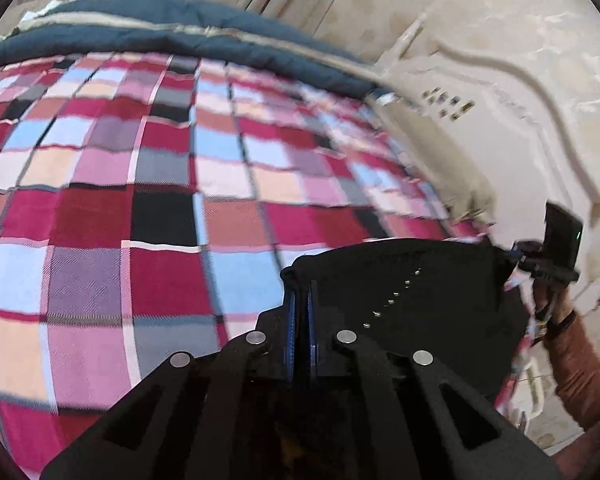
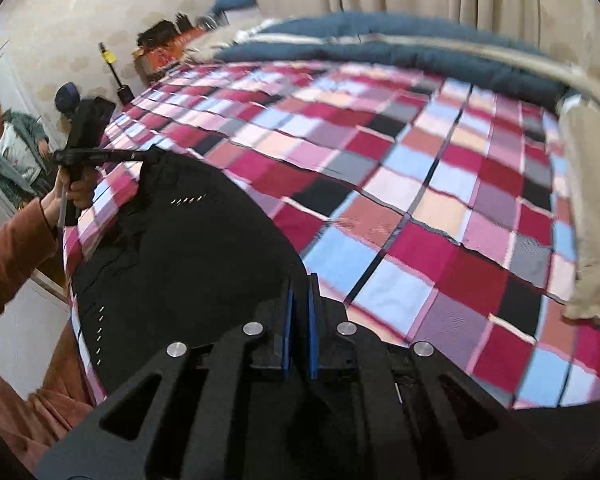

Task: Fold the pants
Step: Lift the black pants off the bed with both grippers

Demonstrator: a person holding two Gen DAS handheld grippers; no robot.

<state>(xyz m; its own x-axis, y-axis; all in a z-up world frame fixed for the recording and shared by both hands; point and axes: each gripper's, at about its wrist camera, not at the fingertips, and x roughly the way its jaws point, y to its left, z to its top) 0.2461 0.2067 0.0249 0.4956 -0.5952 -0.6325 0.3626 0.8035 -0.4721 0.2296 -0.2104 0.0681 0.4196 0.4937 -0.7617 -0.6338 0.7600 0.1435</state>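
Note:
Black pants (image 1: 404, 280) with a row of small metal studs hang stretched between my two grippers above the checked bedspread (image 1: 140, 160). My left gripper (image 1: 301, 292) is shut on one top corner of the pants. My right gripper (image 2: 300, 292) is shut on the other corner of the pants (image 2: 180, 260). In the left wrist view the right gripper (image 1: 540, 264) shows at the far right, at the fabric's other end. In the right wrist view the left gripper (image 2: 100, 156) shows at the far left, holding the cloth.
A dark blue quilt (image 1: 172, 28) lies along the far side of the bed. A beige pillow (image 2: 592, 208) lies at the bed's right side. A child (image 2: 8, 148) stands by a white door at left. Boxes (image 2: 160, 52) sit beyond the bed's corner.

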